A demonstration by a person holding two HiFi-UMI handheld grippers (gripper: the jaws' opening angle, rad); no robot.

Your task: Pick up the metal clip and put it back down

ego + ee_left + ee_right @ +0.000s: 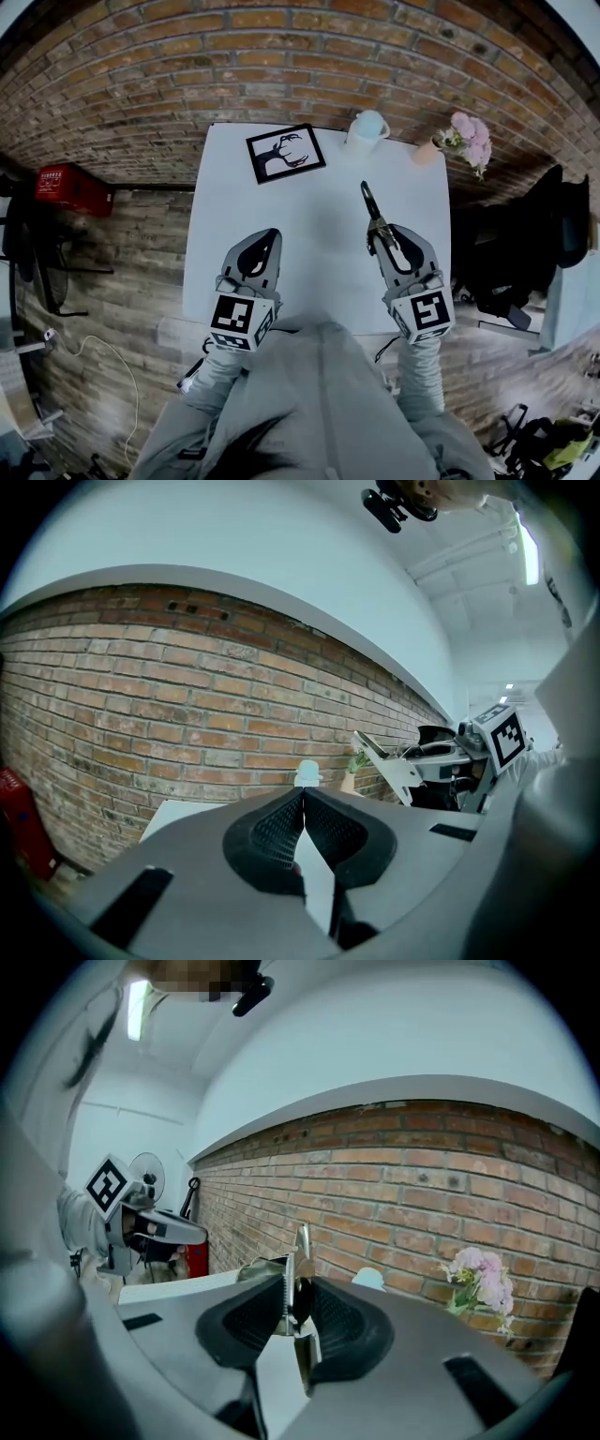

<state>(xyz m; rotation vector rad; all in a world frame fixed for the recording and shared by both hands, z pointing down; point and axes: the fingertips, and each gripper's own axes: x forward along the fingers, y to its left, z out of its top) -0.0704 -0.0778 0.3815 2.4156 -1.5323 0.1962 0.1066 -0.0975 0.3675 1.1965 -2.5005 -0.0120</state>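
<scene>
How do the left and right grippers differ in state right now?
The right gripper grips the metal clip; the left gripper holds nothing. The right gripper's jaws are parted by the clip; the left gripper's meet at the tips. Both point over the white table toward the brick wall.

Left tongs (273, 233) closed, right tongs (381, 236) clamped on metal clip (369, 202)

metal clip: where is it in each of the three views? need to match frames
Head view: metal clip just right of centre, sticking out ahead of the right gripper.
Left gripper view: not clearly made out; only the right gripper holding it shows at mid-right.
Right gripper view: clip dead centre, upright, clamped between the jaws.
Shared landmark: white cup by the brick wall.
</scene>
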